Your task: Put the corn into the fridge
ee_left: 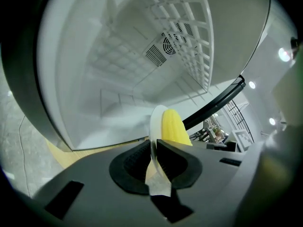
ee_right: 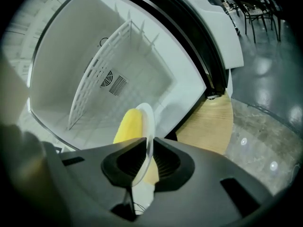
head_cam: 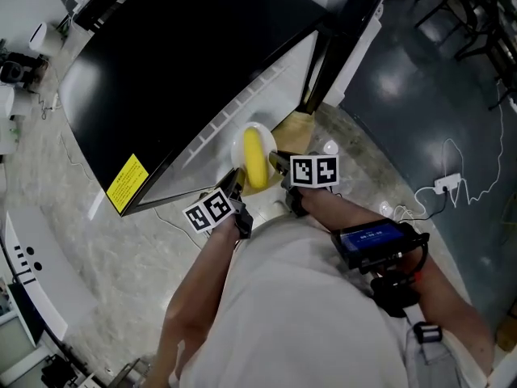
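Clamped on opposite rims of 1 plate (head_cam: 239, 147): left claw (ee_left: 153, 158), right claw (ee_right: 149, 160). Corn (head_cam: 256, 158) midway between, long axis aimed into open fridge (ee_right: 142, 70) ahead.

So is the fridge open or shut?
Open. Both gripper views look straight into the fridge, whose wire shelf and back vent show beyond the corn on its plate.

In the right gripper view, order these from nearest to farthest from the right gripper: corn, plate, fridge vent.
1. The plate: clamped in the jaws of the right gripper.
2. The corn: lying on the plate, left side.
3. The vent: upper left, on the back wall of the fridge.
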Tool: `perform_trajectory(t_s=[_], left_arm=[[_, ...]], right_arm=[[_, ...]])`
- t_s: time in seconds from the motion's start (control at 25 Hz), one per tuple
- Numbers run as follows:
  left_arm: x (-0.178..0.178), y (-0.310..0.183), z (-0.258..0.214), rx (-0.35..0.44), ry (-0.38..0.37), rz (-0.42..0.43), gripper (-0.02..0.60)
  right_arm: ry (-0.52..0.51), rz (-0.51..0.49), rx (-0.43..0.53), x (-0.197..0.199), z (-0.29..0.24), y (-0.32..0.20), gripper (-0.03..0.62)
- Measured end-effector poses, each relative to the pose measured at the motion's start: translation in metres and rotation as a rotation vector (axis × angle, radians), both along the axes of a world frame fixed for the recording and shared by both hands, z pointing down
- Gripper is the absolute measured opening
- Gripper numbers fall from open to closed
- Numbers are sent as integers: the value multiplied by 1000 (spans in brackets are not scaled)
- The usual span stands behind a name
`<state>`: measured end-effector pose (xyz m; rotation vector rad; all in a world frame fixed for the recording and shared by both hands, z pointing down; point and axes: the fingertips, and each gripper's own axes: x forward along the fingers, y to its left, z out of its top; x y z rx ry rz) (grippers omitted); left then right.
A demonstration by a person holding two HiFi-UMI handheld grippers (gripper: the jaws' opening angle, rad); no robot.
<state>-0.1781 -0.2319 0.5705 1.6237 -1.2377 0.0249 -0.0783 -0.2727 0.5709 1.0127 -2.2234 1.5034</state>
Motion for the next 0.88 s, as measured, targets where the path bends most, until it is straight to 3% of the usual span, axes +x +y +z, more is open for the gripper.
perform_trajectory(t_s=[0.32,0.88], left_arm=[[-3,-3,13,-38,-38,-18,41],[12,-30,36,-68,-121,-35,41]], right_arm=[[-15,-27,-40,-5,15,-6,46],[-53,78,-69,14,38,-26,46]])
